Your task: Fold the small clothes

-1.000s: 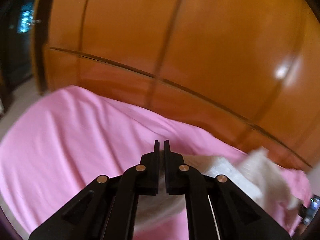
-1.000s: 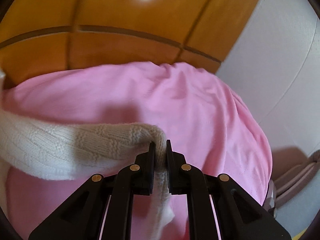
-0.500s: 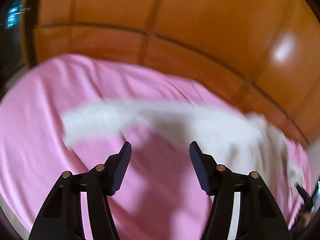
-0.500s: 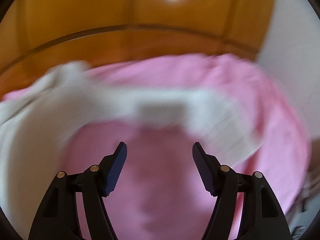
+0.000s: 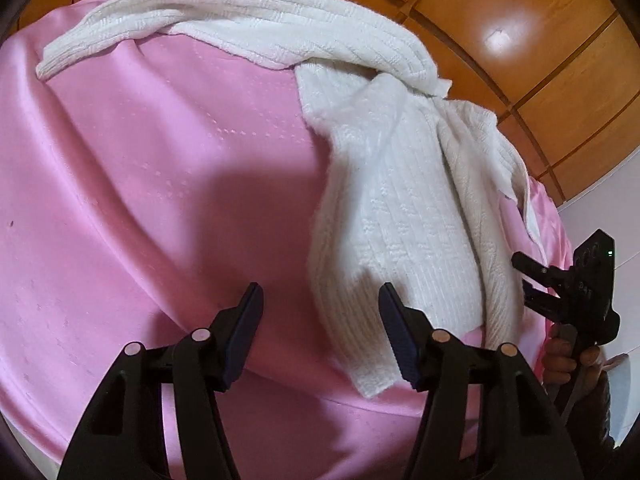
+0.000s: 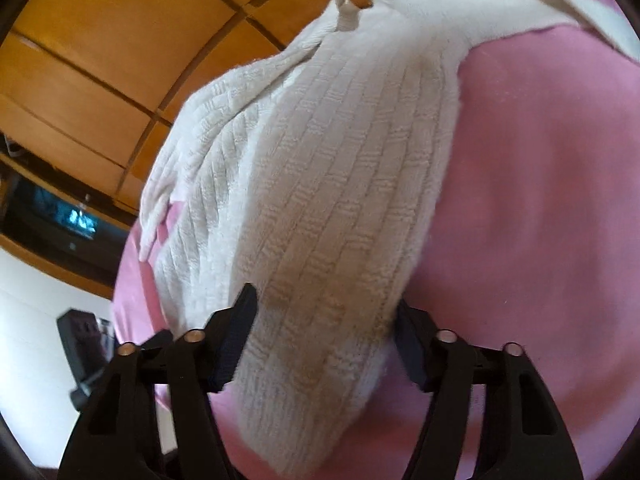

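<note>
A small white ribbed knit garment [image 5: 384,208] lies loose on the pink bed sheet [image 5: 152,184]. One part stretches along the far edge and another runs down toward me. My left gripper [image 5: 320,312] hangs just above the sheet, its jaws apart and closing. The garment's left edge lies between them, and the pads do not press it. My right gripper [image 6: 324,324] straddles the near end of the same knit garment [image 6: 320,184], jaws closing with the cloth between them and no pinch visible. The right gripper [image 5: 564,292] also shows at the far right of the left wrist view, held by a hand [image 5: 560,356].
Orange wooden cabinet panels [image 5: 520,40] stand right behind the bed. A white wall [image 5: 612,216] lies to the right. In the right wrist view a dark opening [image 6: 60,220] and a blurred dark object [image 6: 84,344] sit at the left, beyond the sheet's edge [image 6: 132,292].
Both grippers were shut on the garment and held it up. They opened and it dropped onto the sheet. Both have tilted down and come close to the cloth.
</note>
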A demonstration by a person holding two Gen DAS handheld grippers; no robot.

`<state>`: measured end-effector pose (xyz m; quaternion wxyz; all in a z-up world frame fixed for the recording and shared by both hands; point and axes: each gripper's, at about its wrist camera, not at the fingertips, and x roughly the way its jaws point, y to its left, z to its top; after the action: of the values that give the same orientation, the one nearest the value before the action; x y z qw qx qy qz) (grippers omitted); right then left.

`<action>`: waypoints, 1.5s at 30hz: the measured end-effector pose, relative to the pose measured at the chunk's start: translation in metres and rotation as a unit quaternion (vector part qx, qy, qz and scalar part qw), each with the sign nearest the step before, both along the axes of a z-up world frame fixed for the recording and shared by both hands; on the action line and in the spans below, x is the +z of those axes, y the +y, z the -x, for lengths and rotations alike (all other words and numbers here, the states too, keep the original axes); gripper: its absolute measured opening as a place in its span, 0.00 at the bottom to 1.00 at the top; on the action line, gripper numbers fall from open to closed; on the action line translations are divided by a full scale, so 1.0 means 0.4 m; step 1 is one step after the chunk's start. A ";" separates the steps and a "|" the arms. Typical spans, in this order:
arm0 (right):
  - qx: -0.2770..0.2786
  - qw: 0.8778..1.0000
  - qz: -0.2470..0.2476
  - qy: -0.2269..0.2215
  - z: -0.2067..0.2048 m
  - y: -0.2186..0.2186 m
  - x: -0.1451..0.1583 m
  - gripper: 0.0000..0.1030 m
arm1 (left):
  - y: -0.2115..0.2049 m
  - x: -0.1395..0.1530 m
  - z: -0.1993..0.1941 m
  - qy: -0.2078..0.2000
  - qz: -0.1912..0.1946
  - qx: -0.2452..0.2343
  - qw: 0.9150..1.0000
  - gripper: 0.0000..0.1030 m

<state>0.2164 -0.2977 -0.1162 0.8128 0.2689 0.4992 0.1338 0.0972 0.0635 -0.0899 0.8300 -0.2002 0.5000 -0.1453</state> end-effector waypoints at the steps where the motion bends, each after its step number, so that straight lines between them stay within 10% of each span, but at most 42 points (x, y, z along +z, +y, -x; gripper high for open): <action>1: 0.003 1.000 -0.014 0.003 0.001 0.000 0.001 0.57 | 0.006 0.003 -0.003 0.001 0.012 -0.003 1.000 0.40; 10: 0.021 1.000 0.011 -0.009 0.044 0.006 0.033 0.13 | -0.014 0.008 -0.020 -0.002 0.023 -0.017 1.000 0.05; 24: -0.017 0.980 0.133 -0.149 0.213 -0.160 0.394 0.05 | 0.254 0.350 0.077 -0.109 0.063 0.023 0.992 0.02; 31: -0.040 0.989 0.144 -0.015 0.276 -0.233 0.180 0.05 | 0.329 0.221 0.174 -0.035 0.039 0.076 0.996 0.00; 36: -0.042 0.972 0.227 0.042 0.274 -0.221 0.043 0.05 | 0.298 0.107 0.158 0.017 0.049 0.078 0.996 0.02; 38: -0.040 0.968 0.244 0.035 0.267 -0.214 0.046 0.05 | 0.280 0.092 0.154 0.021 0.077 0.065 0.995 0.53; 39: -0.035 0.966 0.254 0.031 0.264 -0.209 0.045 0.05 | 0.272 0.090 0.156 0.018 0.081 0.067 0.994 0.60; 45: -0.034 0.967 0.252 0.033 0.245 -0.196 0.047 0.05 | 0.159 0.035 0.124 0.031 0.073 0.010 0.997 0.45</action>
<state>0.1182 -0.3760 -0.0974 0.8412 0.0767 0.5342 -0.0324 0.0475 0.1273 -0.0757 0.7986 -0.2698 0.5116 -0.1666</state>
